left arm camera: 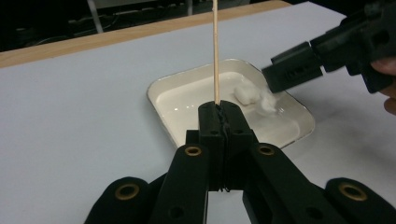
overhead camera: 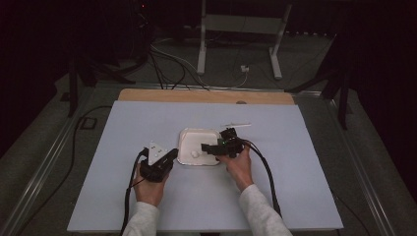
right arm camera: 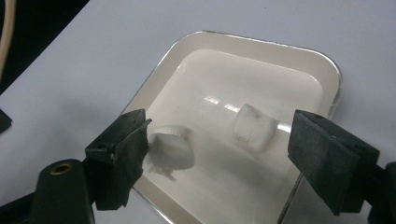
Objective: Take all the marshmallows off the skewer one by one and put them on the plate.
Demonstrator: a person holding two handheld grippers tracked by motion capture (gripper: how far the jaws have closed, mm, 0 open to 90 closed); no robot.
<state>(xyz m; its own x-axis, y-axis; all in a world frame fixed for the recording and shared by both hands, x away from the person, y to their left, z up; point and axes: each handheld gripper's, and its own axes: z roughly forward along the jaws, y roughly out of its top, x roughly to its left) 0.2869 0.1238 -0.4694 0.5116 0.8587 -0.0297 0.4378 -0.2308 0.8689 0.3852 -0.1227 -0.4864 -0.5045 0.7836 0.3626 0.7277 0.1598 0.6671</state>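
Tray (right arm camera: 322,70) holds two marshmallows (right arm camera: 253,127); right gripper (right arm camera: 217,158) jaws spread over them, left gripper (left arm camera: 219,122) clenching skewer (left arm camera: 215,46). Next: grab one.

Pale lavender-grey tabletop (overhead camera: 147,123), plain, no pattern, with a strip of light wood (overhead camera: 206,96) along its far edge. In the middle sits a cream-white tray (overhead camera: 186,135) with a thin silvery rim, glossy. Inside the tray, two white marshmallow-like lumps (right arm camera: 253,127), matt and soft-looking. Just left of the tray, the left tool (left arm camera: 219,114) is black all over with brass-coloured rivets, and a tan wooden skewer (left arm camera: 215,46) rises from it. Right of the tray, the right tool (right arm camera: 219,154) is black too, one brass rivet showing. Both sleeves (overhead camera: 260,211) near the tray are off-white. Dark grey floor (overhead camera: 44,147) around.
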